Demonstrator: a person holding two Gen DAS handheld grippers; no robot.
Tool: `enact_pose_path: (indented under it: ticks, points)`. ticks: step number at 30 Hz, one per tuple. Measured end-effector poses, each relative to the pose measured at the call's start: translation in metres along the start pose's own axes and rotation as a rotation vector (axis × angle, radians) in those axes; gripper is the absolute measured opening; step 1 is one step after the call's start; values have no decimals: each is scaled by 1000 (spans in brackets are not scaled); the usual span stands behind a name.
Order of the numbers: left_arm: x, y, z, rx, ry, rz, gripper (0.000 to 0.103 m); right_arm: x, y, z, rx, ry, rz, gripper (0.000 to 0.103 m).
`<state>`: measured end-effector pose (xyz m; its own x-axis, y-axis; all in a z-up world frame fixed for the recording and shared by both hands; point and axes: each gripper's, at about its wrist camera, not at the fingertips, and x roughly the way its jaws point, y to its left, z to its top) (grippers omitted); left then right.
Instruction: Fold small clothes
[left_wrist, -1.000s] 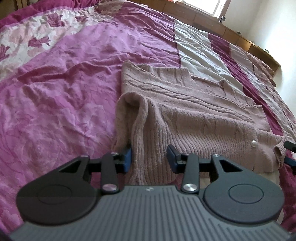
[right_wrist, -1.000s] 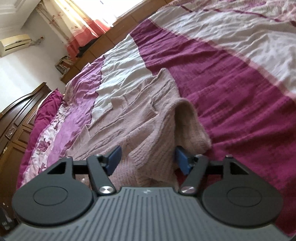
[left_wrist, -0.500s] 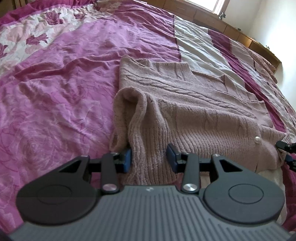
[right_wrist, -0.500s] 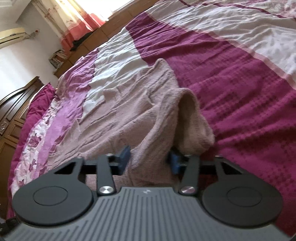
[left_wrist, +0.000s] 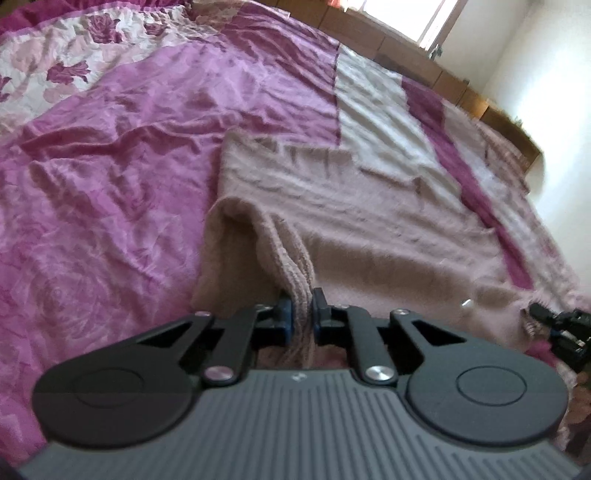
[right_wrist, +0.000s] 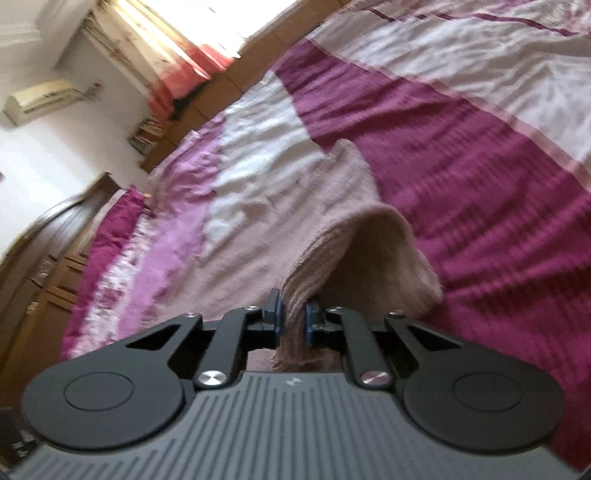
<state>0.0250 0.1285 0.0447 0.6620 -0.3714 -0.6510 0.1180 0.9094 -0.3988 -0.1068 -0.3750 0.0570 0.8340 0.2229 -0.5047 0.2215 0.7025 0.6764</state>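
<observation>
A dusty-pink knitted cardigan (left_wrist: 369, 229) lies spread on the bed. My left gripper (left_wrist: 301, 314) is shut on its ribbed hem at the near left corner, and the cloth rises in a fold to the jaws. My right gripper (right_wrist: 293, 316) is shut on the ribbed hem at the other near corner of the cardigan (right_wrist: 280, 221), lifting it into a tent. The right gripper also shows at the right edge of the left wrist view (left_wrist: 546, 317).
The bed carries a rumpled magenta and pink floral quilt (left_wrist: 110, 192) with white and dark purple stripes (right_wrist: 480, 177). A wooden headboard ledge (left_wrist: 443, 77) and window lie beyond. A dark wooden wardrobe (right_wrist: 44, 258) and an air conditioner (right_wrist: 40, 96) stand left.
Both grippers have closed on the hem corners, which lay loose between open jaws before. The corners are now lifted and both views are blurred by motion.
</observation>
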Motion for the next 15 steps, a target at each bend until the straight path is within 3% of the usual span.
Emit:
enact_pose_path:
  ticks: [7, 15]
  points:
    - [-20, -11, 36, -48, -109, -75, 11, -7, 22, 27, -4, -51, 144, 12]
    - [-34, -27, 85, -20, -261, -75, 10, 1, 41, 67, 3, -112, 209, 12]
